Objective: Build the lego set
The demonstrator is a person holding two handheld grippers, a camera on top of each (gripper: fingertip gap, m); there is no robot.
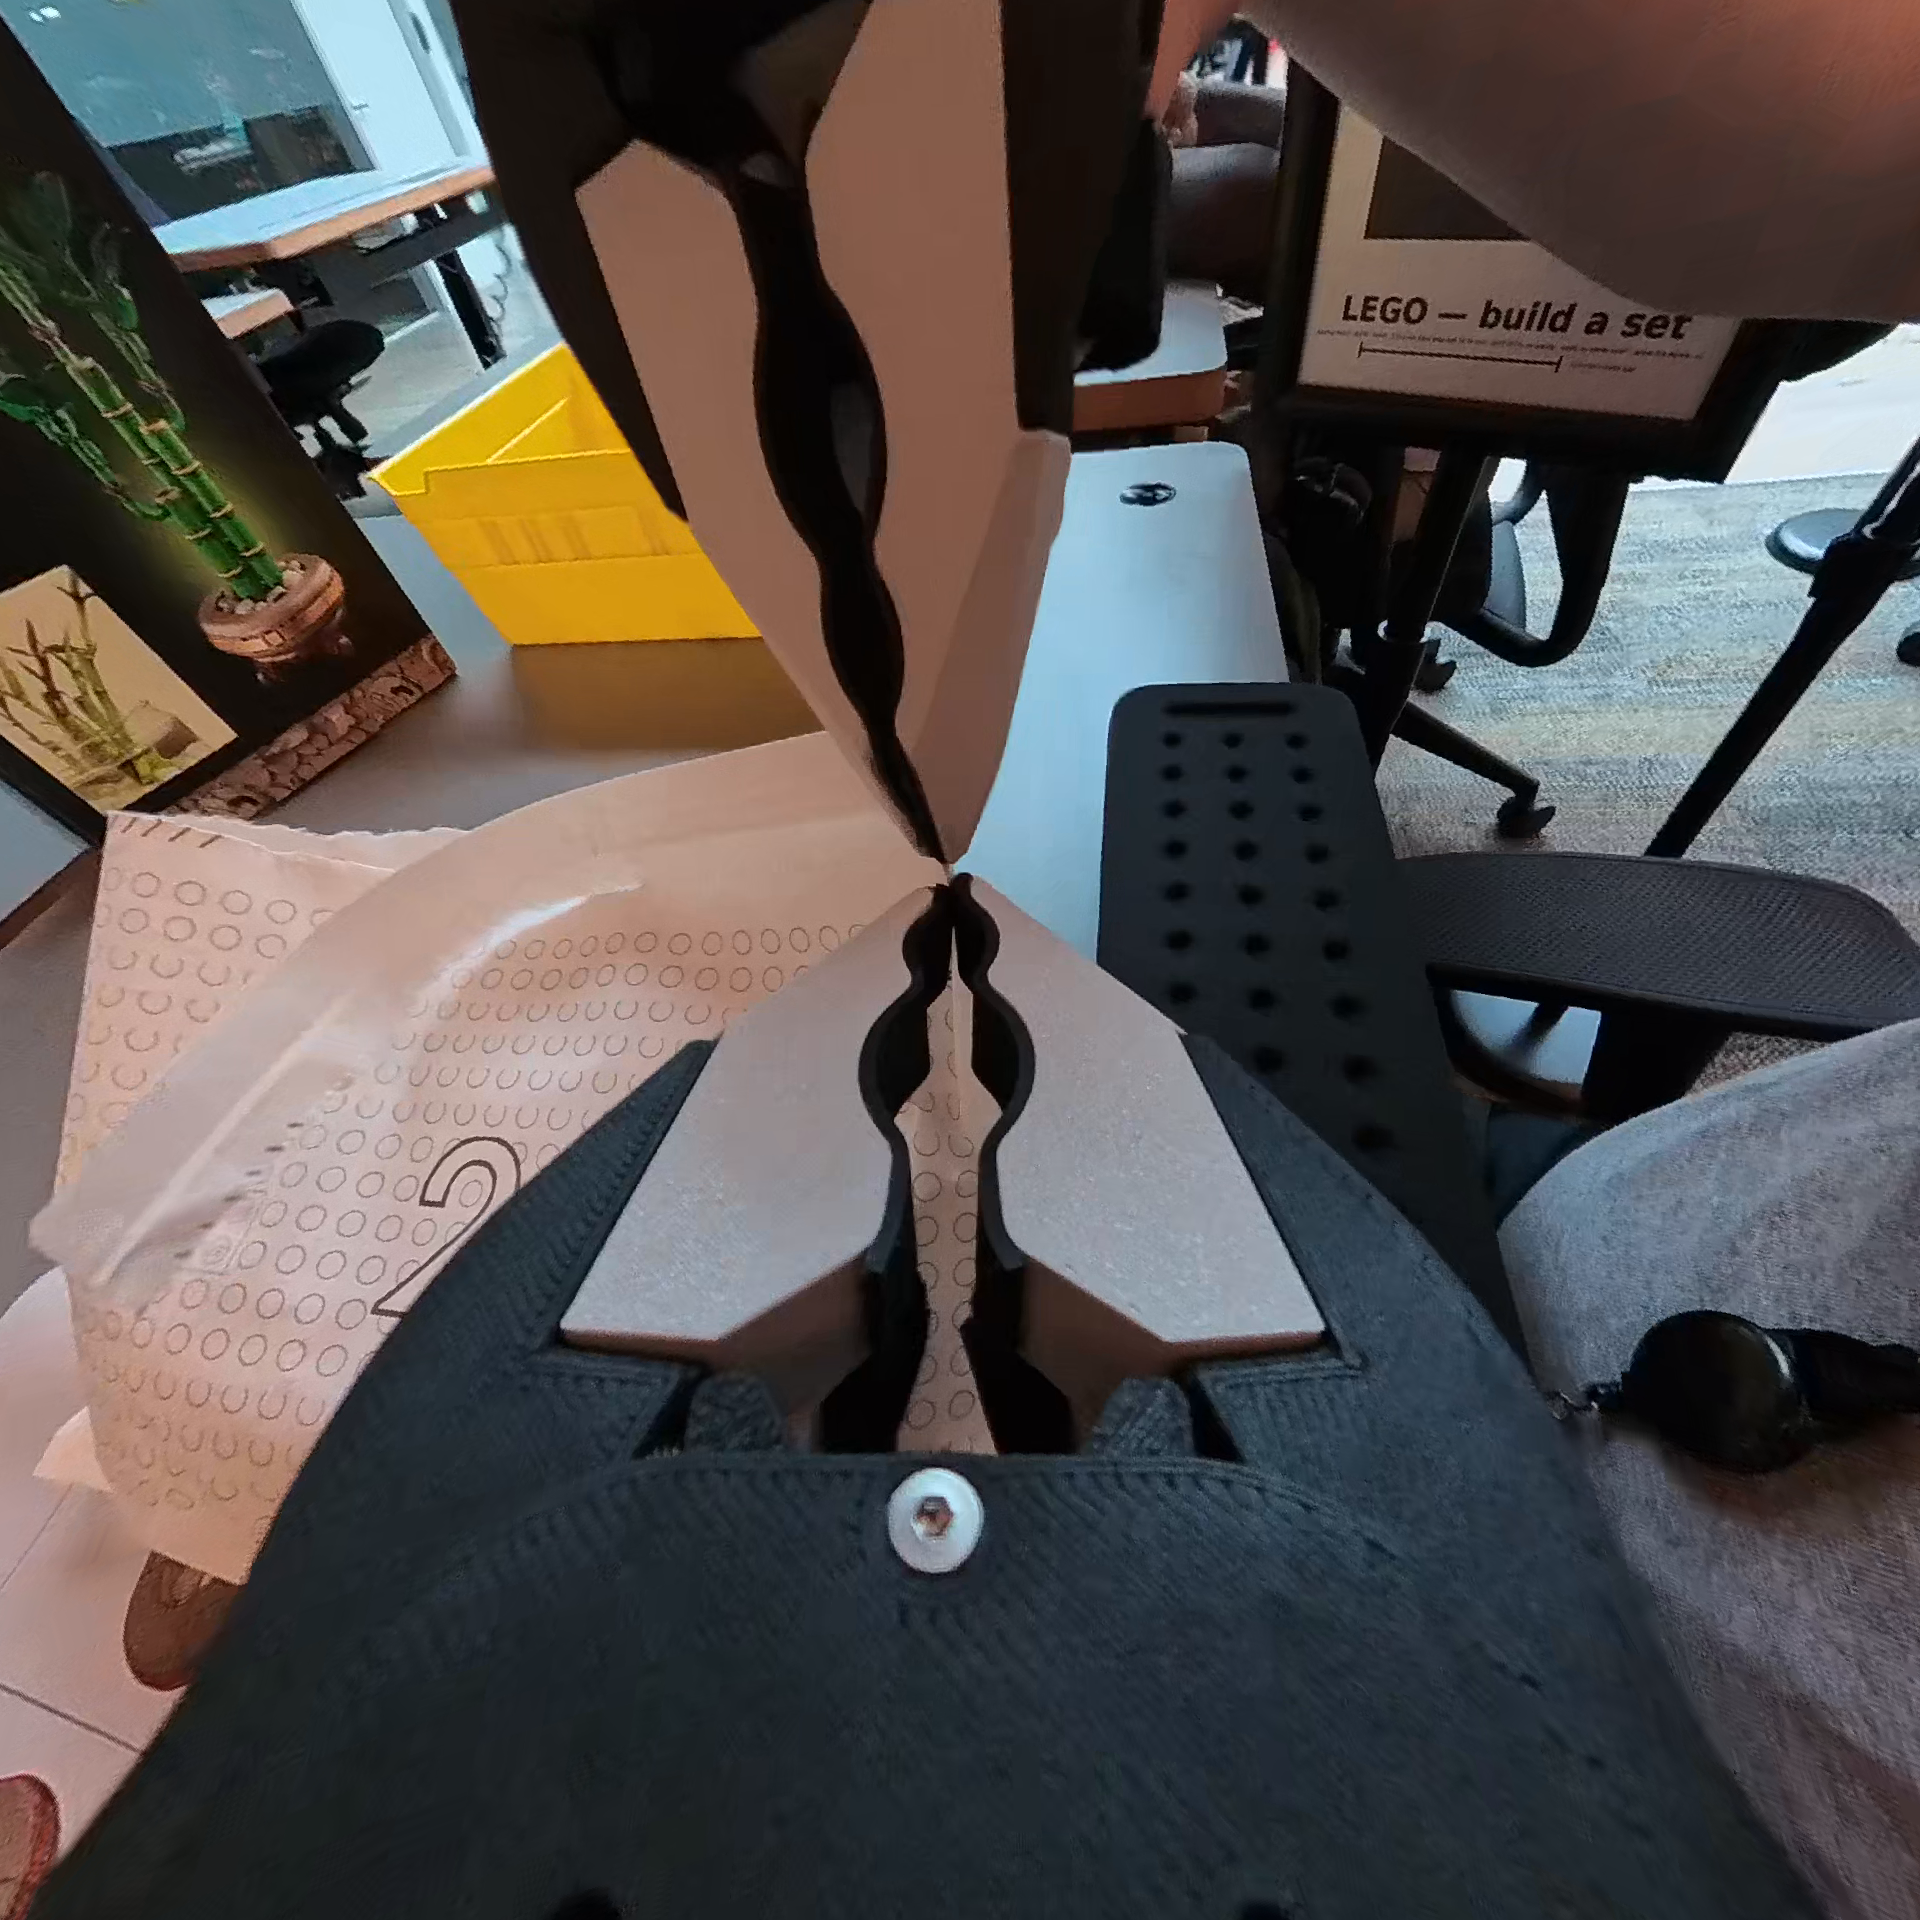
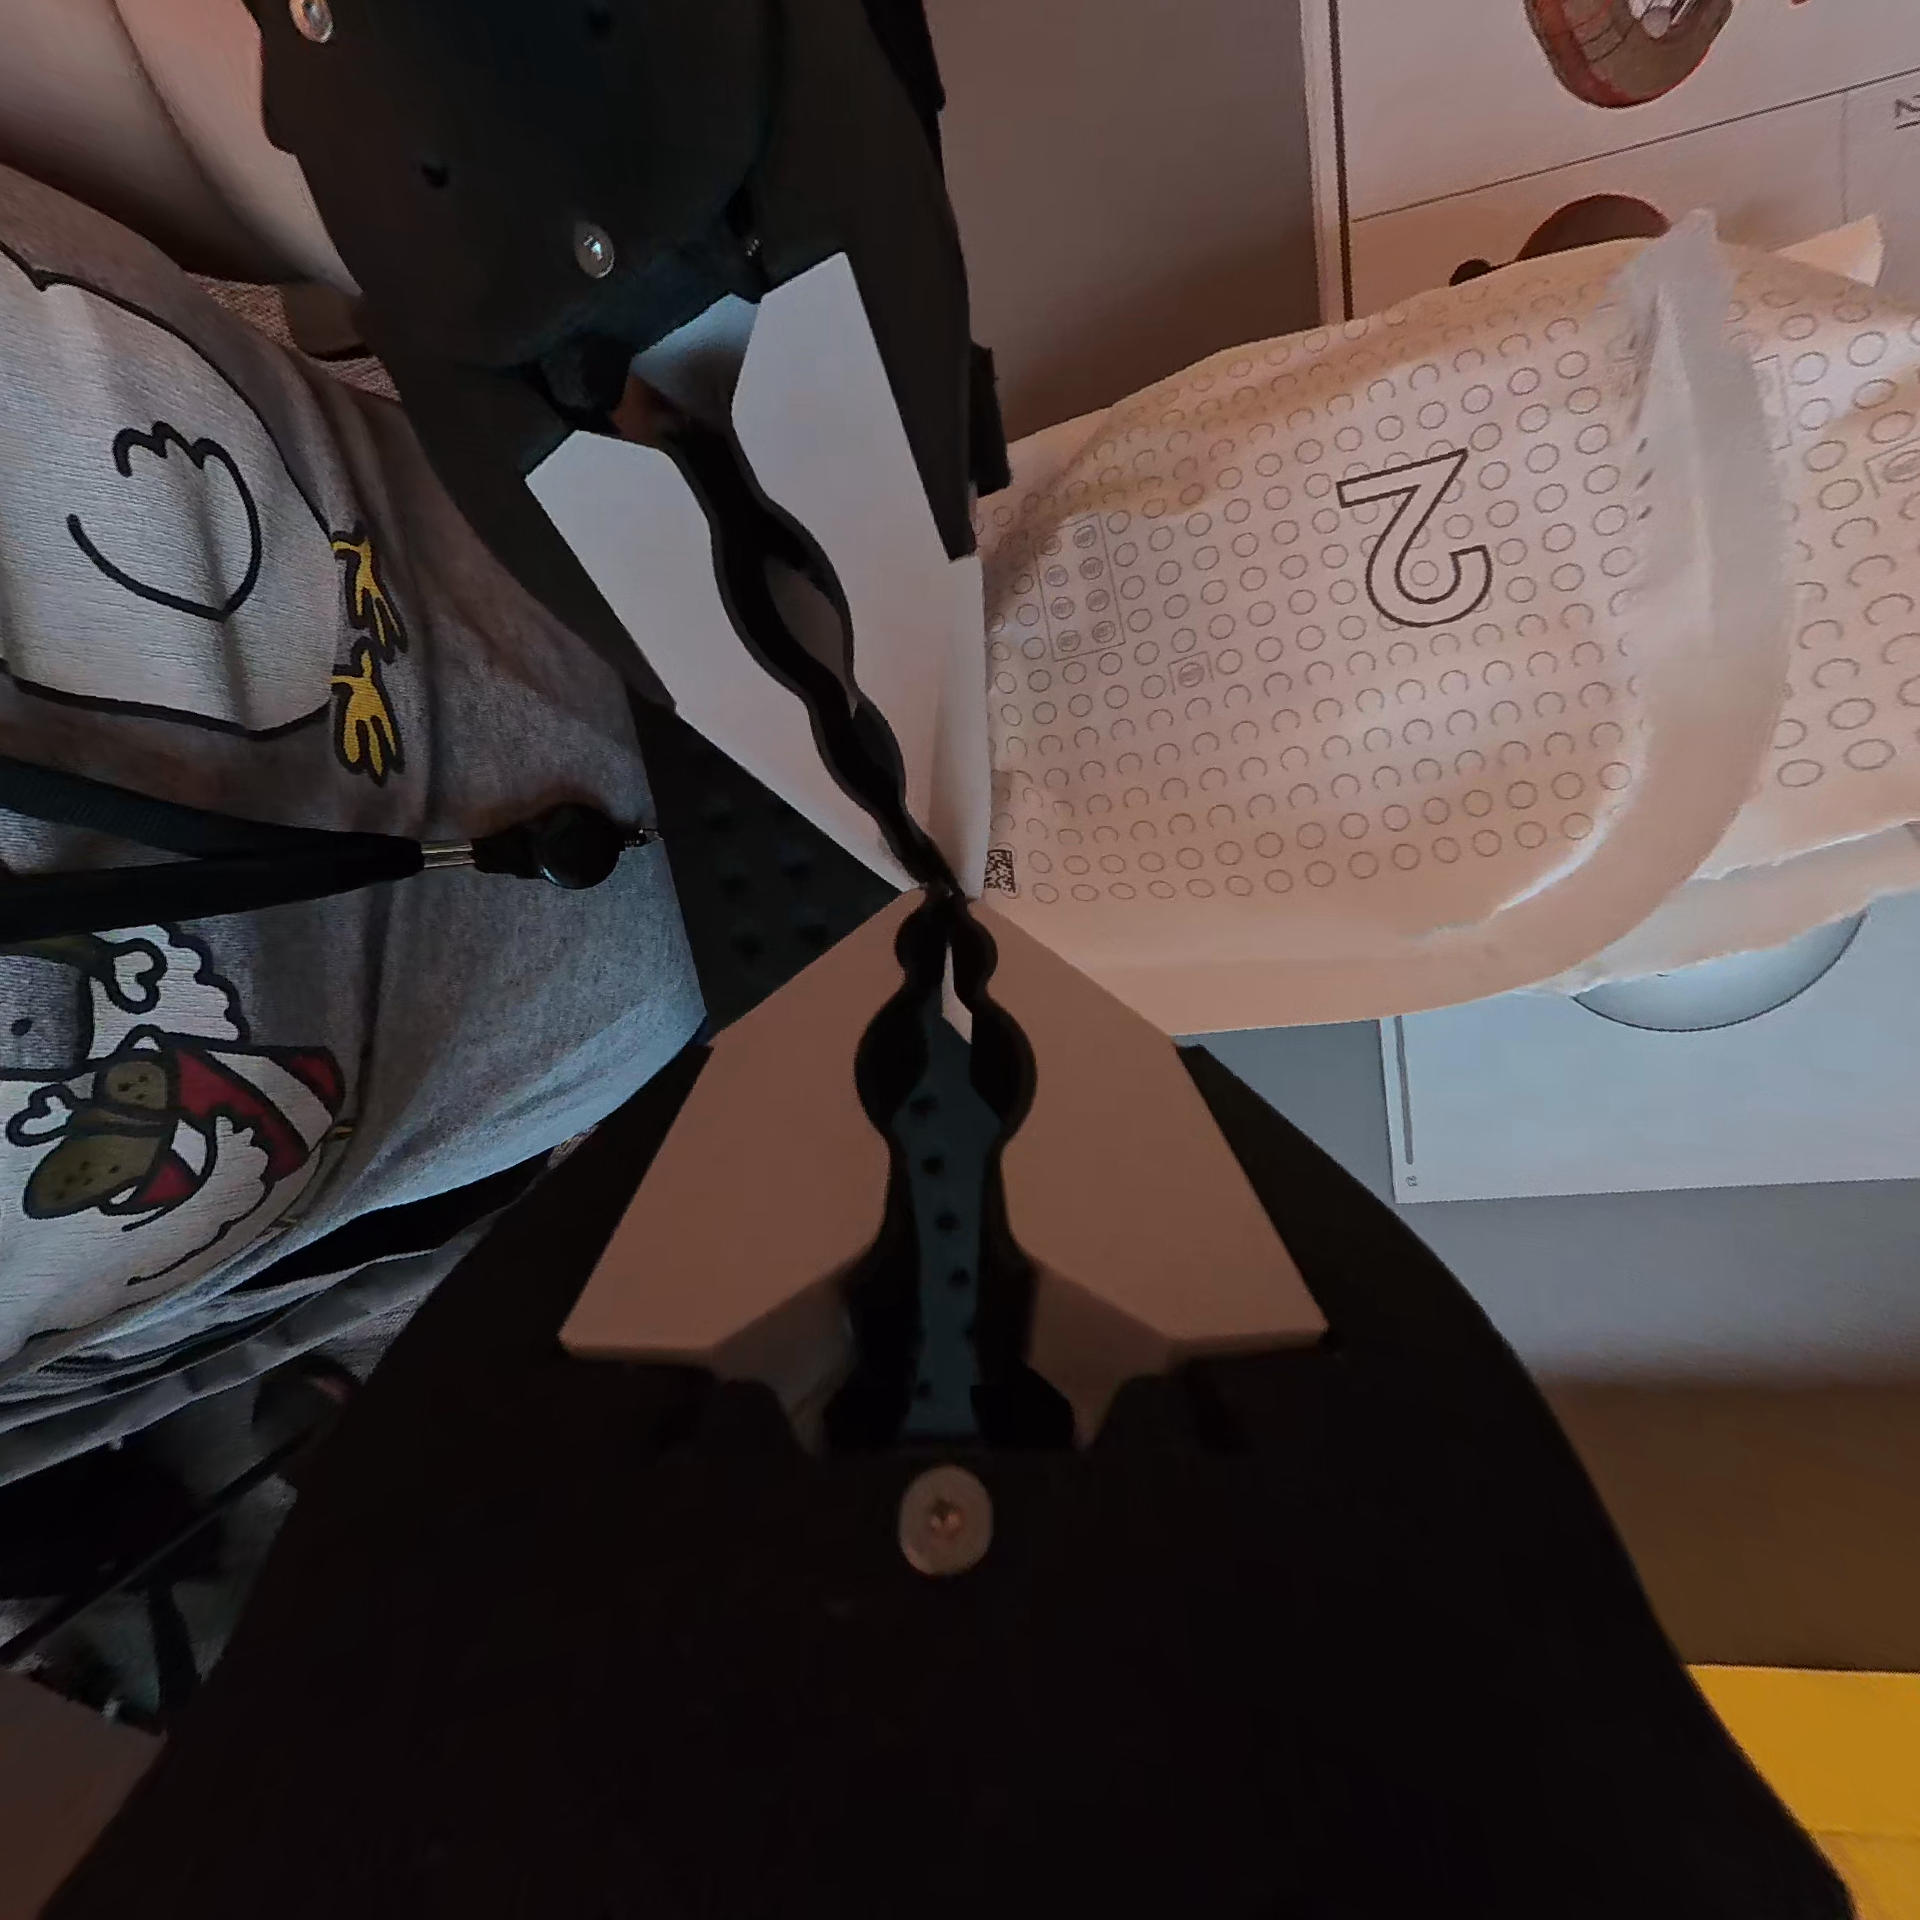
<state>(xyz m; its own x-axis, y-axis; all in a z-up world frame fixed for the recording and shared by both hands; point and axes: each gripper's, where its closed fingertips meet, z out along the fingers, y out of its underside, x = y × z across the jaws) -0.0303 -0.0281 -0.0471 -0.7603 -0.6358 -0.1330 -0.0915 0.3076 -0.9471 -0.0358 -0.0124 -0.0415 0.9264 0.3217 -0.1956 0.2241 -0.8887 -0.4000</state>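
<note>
White paper bag [image 1: 343,1049], printed all over with small rings and a large outlined numeral, lies crumpled on the grey table [image 1: 623,696] at about 9 o'clock from the left gripper [image 1: 951,894]. Both grippers meet tip to tip at one corner of the bag: left gripper's fingers drawn nearly together, a strip of bag paper showing in the slot between them; right gripper [image 2: 940,899] likewise pinched narrow on the bag's corner edge, bag body spreading toward 2 o'clock in the right wrist view. Instruction sheet [image 2: 1558,125] with brown part drawings lies under the bag. Yellow bin [image 1: 561,540] sits at 11 o'clock, set box [image 1: 177,499] with green bamboo picture at 10 o'clock. Black office chair [image 1: 1299,935] at 3 o'clock. Person's grey printed shirt [image 2: 312,727] close behind.
</note>
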